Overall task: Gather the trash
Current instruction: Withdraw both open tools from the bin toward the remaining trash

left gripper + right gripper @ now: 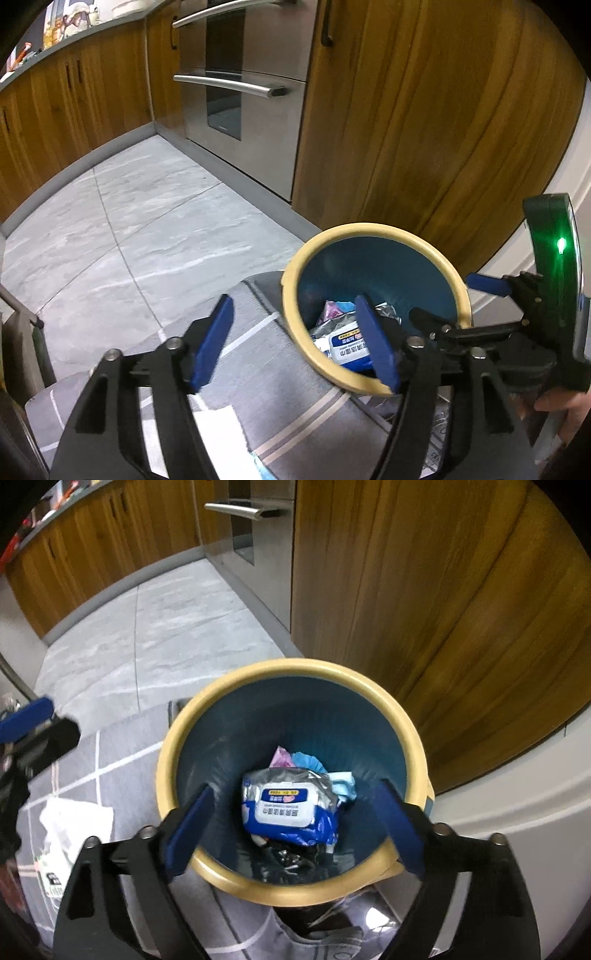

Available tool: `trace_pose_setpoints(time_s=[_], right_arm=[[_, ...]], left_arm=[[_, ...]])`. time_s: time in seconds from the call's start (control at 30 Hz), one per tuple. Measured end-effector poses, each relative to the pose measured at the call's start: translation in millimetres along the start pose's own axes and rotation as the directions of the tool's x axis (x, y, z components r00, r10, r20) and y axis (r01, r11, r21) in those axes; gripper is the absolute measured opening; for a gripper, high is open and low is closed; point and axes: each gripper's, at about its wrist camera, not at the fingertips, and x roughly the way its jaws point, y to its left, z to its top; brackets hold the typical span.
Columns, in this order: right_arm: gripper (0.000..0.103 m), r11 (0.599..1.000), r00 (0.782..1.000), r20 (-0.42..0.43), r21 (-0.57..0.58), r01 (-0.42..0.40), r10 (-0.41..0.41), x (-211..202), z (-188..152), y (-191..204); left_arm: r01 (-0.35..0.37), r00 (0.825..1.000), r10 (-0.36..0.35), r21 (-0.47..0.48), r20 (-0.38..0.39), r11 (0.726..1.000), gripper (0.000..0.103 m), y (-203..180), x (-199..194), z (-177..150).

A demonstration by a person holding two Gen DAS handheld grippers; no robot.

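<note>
- Trash bin (291,782): round, teal inside, tan rim. It stood on a grey rug (122,753) with pale stripes, close to the wooden cabinet (424,609).
- Inside the bin: a blue-and-white wet-wipe pack (286,806), crumpled, label up, on top of the pile. Pink and light-blue scraps showed behind it, dark wrapper bits under it.
- My right gripper (295,827) hung over the bin mouth, jaws wide apart, nothing between the pads. Each blue pad sat near the rim on its own side.
- My left gripper (295,343) was jaws apart too, empty. One pad overlapped the bin's near rim in view; the other was over the rug. Can't tell if the pad touched the rim.
- From the left wrist view the right gripper (458,302) sat at the bin's far side, green light on its body.
- A white paper piece (70,834) lay on the rug left of the bin, apart from it.
- Room: grey tile floor (140,221) open to the left up to the oven (240,96) and cabinet kickboard. Cabinet hemmed in the bin on the far side, a white wall base on the right.
</note>
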Motion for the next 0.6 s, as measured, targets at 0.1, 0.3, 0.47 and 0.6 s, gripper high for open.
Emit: trace_pose_setpoints(time_s=[0.1,0.3,0.47,0.6], right_arm=[[0.095,1.000,1.000,0.014,0.014,-0.016,0.015,-5,1,0],[0.096,1.000,1.000,0.021,0.001,-0.024,0.024,-8,1,2],[0.096,0.999,0.999,0.037,-0.007,-0.031,0.032,-12,1,6],[0.096,0.999,0.998,0.046,-0.004,-0.046,0.046,-17,2,9]], left_arm=[[-0.024,1.000,0.024,-0.009,0.012,1.000,0.083,5,-11,-4],[-0.062,0.997,0.063,-0.023,0.032,0.998,0.095,18,-35,-9],[-0.094,0.994,0.095,-0.027,0.047,0.995,0.097,33,-62,-20],[-0.109,0.993,0.111,-0.048,0.045,0.993,0.097,48,-81,-32]])
